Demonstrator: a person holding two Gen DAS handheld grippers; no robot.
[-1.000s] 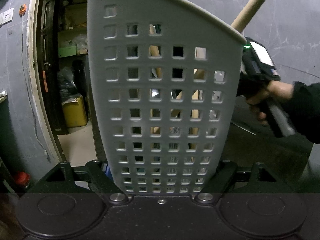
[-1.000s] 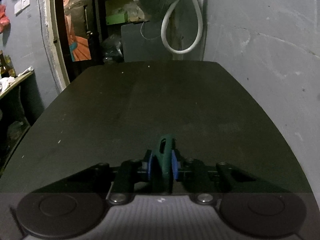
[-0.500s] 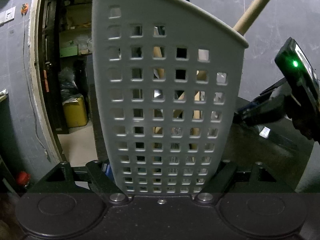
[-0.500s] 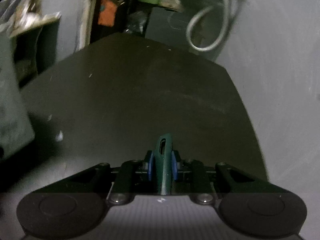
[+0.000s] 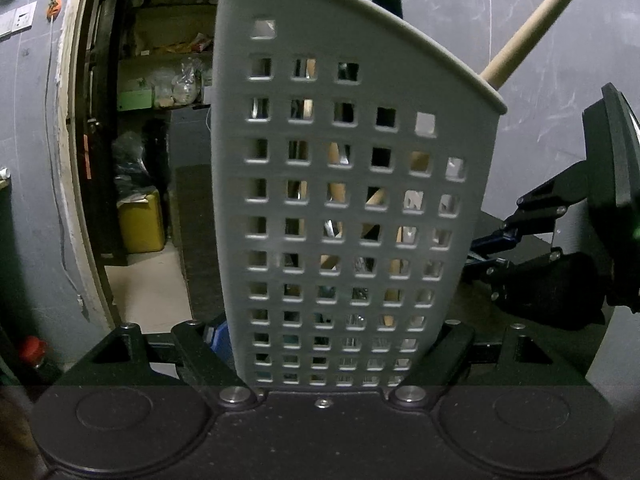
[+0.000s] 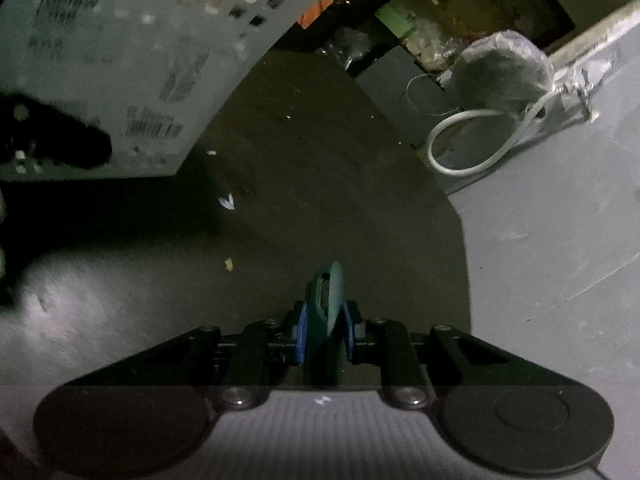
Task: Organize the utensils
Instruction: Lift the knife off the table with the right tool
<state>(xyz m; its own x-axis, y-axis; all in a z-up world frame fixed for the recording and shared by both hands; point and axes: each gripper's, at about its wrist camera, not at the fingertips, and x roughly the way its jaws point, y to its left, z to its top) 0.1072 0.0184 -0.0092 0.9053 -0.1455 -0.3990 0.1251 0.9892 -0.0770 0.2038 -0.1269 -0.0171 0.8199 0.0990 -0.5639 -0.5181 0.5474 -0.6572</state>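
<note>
Between the blue-padded fingers of the left gripper [image 5: 332, 344], a tall grey perforated plastic utensil holder [image 5: 352, 184] stands gripped and upright, filling the left wrist view from 6 to 12 o'clock. Its square holes show pale wooden handles and glints of metal inside, and one round wooden handle [image 5: 536, 28] pokes over the rim toward 1 o'clock. At 3 o'clock in that view, the right gripper [image 6: 324, 330] closes in, clenched on a dark green plastic utensil handle [image 6: 326, 300] whose tip, with a hanging slot, points out ahead of the pads. From the right wrist camera the holder's labelled wall sits at 10 o'clock, tilted across the frame above the dark tabletop [image 6: 320, 168]; the view is blurred there.

The step in hand appears to be dropping the green utensil into the holder. Doing it well likely means raising the tool clear of the sloped rim, lowering it into the open mouth away from the wooden handle, and keeping the left grip steady so the holder does not tip.
</note>
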